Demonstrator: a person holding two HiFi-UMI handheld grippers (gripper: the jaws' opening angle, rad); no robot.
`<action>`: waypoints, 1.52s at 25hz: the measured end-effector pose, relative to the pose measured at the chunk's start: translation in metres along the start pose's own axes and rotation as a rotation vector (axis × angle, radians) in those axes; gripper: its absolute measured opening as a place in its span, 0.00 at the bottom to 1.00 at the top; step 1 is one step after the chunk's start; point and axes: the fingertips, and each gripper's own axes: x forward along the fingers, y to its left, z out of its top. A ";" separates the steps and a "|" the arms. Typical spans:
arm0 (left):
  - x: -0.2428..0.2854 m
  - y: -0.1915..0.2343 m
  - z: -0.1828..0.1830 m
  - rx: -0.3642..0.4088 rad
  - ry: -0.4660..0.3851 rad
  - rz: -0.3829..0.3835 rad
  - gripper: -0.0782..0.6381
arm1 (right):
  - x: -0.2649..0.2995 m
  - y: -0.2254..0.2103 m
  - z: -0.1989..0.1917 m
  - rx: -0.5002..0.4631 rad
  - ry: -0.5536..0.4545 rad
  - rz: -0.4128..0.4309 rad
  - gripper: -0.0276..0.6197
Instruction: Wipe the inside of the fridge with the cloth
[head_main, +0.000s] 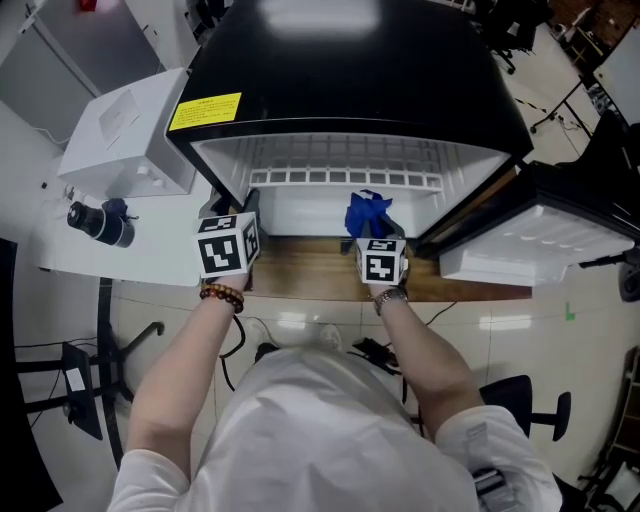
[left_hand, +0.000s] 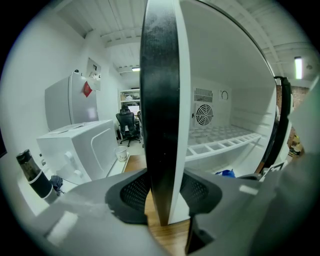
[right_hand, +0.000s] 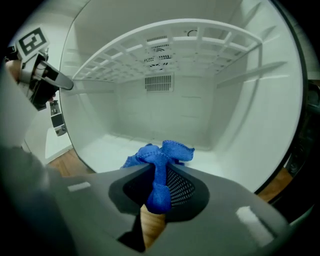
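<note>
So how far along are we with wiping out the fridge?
Done: the black fridge's door stands open, and the left claw clamps the fridge's side wall. In hand: the right claw grips the bunched blue cloth at the opening. Left: wiping the white interior; no cloth contact shows yet.

From the head view we cannot see the jaws of the left gripper (left_hand: 167, 200) or the right gripper (right_hand: 157, 195), because their marker cubes (head_main: 228, 245) cover them. There the cloth (right_hand: 159, 160) ahead of the right gripper shows only its bunched top. The roof of the fridge (head_main: 360, 90) hides most of its inside. The print on the yellow label (head_main: 205, 111) beyond the left gripper is too small for us to read.
</note>
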 end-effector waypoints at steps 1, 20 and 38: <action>0.000 0.000 0.000 0.000 0.000 0.001 0.34 | -0.001 -0.007 -0.001 0.005 0.001 -0.013 0.14; -0.014 -0.003 -0.012 0.013 0.047 0.016 0.34 | -0.020 -0.066 -0.005 0.109 -0.009 -0.117 0.14; -0.030 -0.189 -0.040 -0.317 0.222 -0.801 0.51 | -0.126 0.023 0.059 -0.001 -0.240 0.367 0.14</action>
